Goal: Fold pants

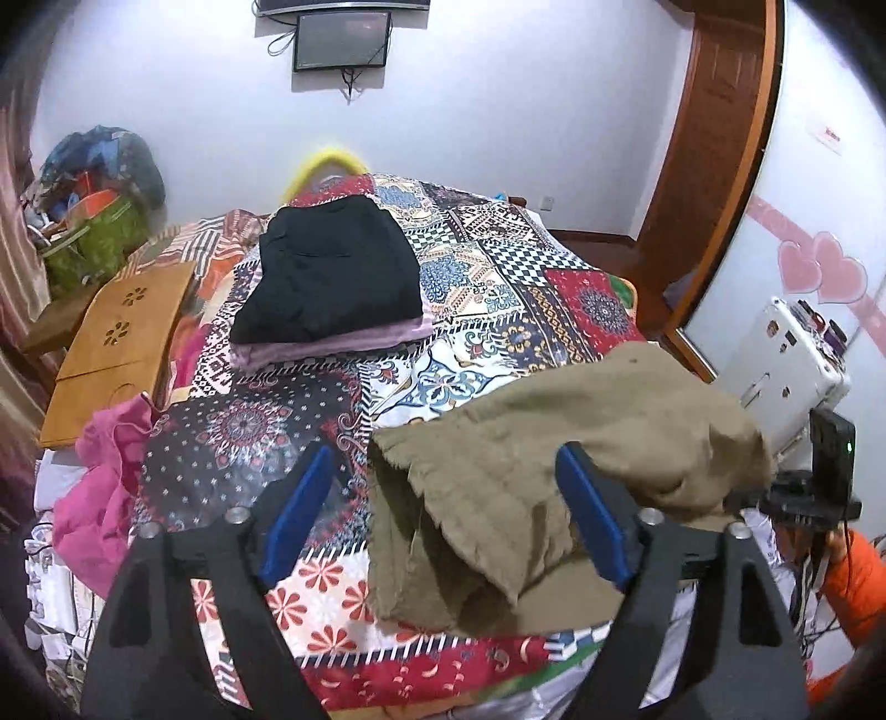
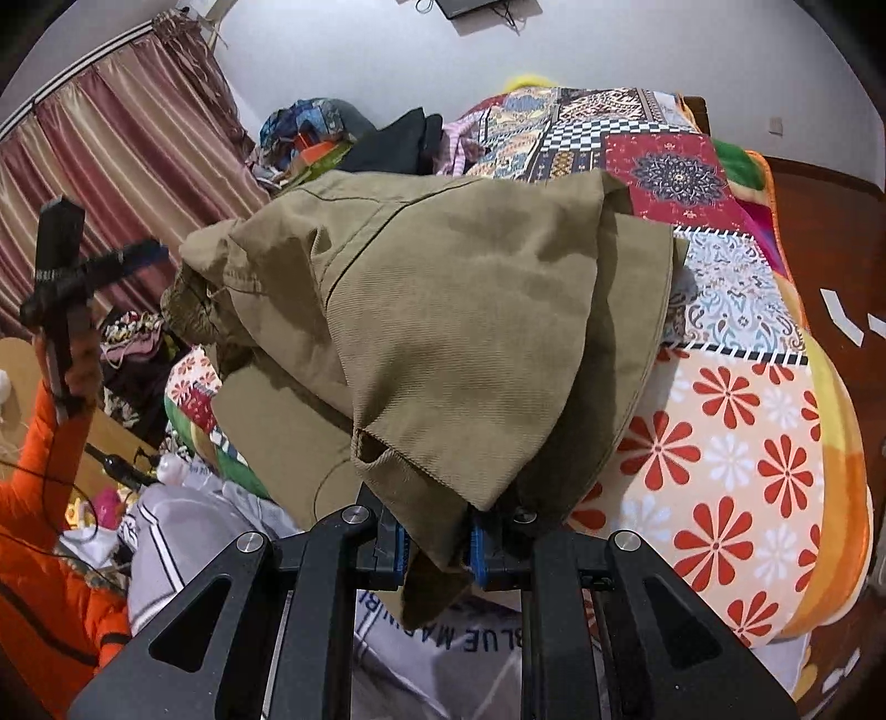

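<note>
Khaki pants (image 2: 443,310) pinched in downward-tilted right gripper (image 2: 432,545); left gripper (image 1: 443,515) spread, empty.

Home bedroom: bed under patchwork quilt (image 1: 498,288), folded clothes far (image 1: 332,288), curtains left (image 2: 111,166), wall-mounted screen (image 1: 340,39).

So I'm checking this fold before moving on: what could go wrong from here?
1. Only the right tool grips the khaki pants; the left tool is open, so that side could sag.
2. The pants lie near the patchwork blanket's edge and might slide off.
</note>
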`<state>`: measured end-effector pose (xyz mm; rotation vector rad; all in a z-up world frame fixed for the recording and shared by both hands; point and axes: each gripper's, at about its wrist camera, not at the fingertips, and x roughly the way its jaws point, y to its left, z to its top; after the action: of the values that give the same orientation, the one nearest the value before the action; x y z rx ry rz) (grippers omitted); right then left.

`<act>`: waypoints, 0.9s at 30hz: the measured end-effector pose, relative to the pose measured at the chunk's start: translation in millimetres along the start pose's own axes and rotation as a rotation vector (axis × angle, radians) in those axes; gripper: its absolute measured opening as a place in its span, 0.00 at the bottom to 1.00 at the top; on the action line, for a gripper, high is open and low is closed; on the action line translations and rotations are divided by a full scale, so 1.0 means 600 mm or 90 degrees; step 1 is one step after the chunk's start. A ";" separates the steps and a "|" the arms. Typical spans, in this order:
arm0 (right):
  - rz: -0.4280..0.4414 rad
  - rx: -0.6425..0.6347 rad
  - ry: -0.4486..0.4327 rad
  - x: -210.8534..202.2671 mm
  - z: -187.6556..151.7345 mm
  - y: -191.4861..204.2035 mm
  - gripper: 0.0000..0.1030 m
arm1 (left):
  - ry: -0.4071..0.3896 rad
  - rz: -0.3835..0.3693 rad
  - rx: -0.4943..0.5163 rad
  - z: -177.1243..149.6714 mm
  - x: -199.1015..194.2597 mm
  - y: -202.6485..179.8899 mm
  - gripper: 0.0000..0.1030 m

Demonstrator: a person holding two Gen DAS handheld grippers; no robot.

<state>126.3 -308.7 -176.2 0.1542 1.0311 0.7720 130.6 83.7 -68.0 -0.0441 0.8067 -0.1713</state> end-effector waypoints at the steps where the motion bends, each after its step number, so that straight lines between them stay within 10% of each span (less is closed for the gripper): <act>1: 0.000 -0.002 0.002 0.000 -0.002 0.000 0.14 | 0.008 0.002 0.006 0.004 0.011 -0.004 0.81; 14: -0.032 0.027 -0.003 -0.030 0.003 -0.004 0.21 | 0.097 -0.025 0.043 -0.057 0.078 -0.028 0.81; 27: -0.092 0.016 -0.079 -0.120 0.038 0.019 0.55 | 0.131 -0.019 0.010 -0.130 0.118 -0.016 0.83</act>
<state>118.7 -341.3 -107.7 0.1446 0.9241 0.6107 121.3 64.4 -171.3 -0.0240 1.0107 -0.2126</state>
